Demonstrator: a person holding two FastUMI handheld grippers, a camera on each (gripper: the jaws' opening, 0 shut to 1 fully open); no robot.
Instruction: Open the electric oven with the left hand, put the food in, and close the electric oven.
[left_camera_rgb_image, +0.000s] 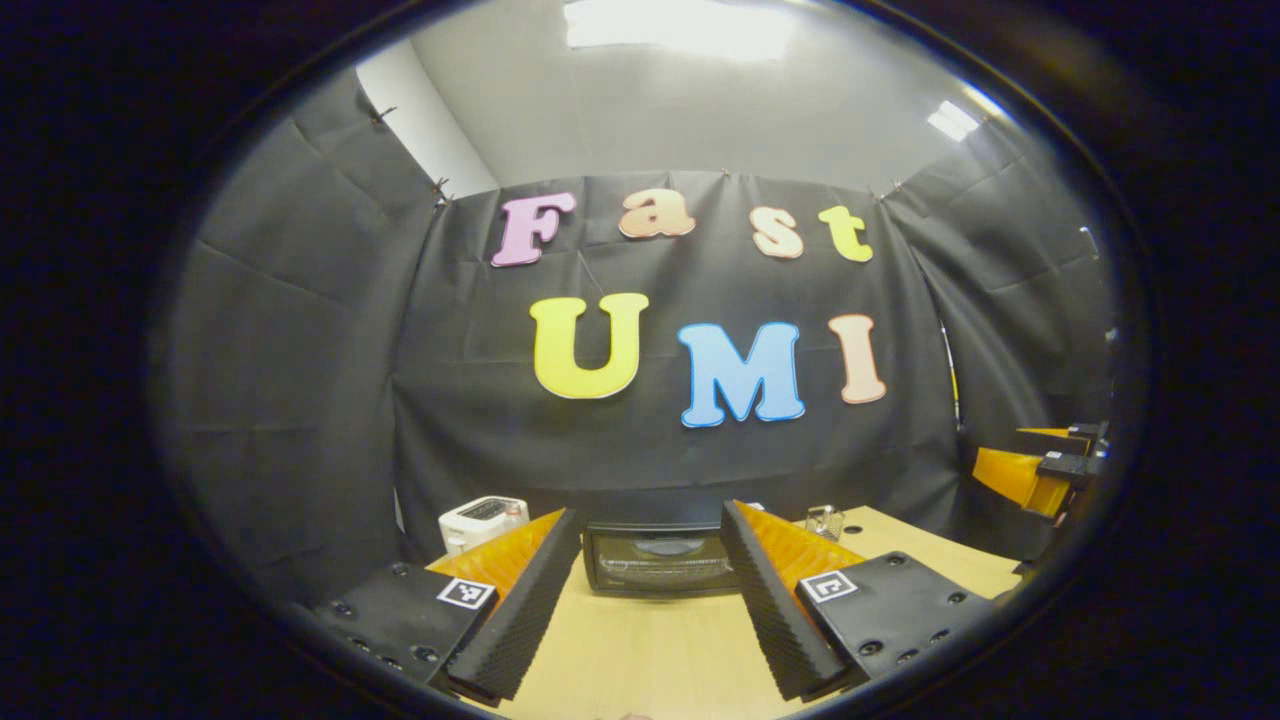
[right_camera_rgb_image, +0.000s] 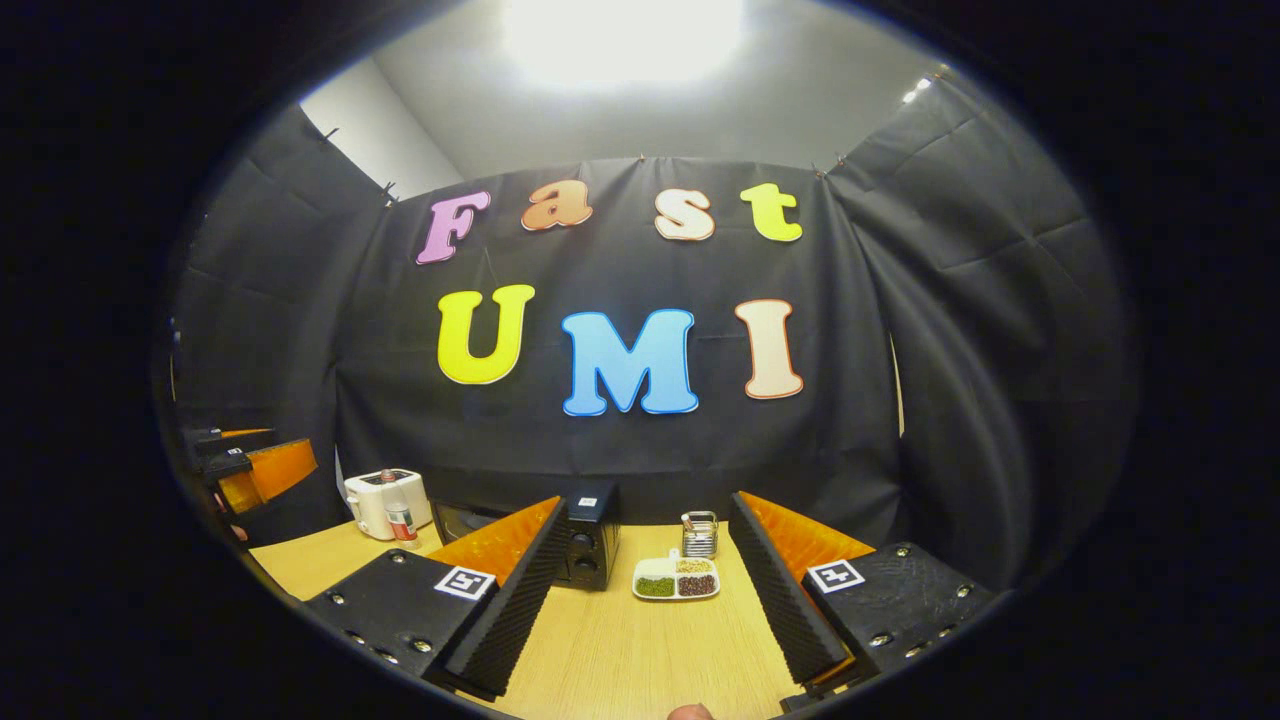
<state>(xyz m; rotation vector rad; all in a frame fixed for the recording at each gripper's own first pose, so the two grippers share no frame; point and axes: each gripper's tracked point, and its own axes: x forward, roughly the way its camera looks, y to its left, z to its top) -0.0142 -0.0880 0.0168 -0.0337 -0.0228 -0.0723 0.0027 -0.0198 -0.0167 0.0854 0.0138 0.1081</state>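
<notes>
I count one electric oven (left_camera_rgb_image: 660, 560), door closed, at the desk's (right_camera_rgb_image: 640, 650) back edge, long axis crosswise, door facing me. One three-compartment food tray (right_camera_rgb_image: 677, 579) sits beside it. Left gripper (left_camera_rgb_image: 650, 600) and right gripper (right_camera_rgb_image: 645, 600): jaws spread, empty.

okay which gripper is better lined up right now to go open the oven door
Left. The left gripper is open and the closed electric oven sits straight ahead between its fingers. The right gripper faces the food tray, with the oven off to its left.
</notes>
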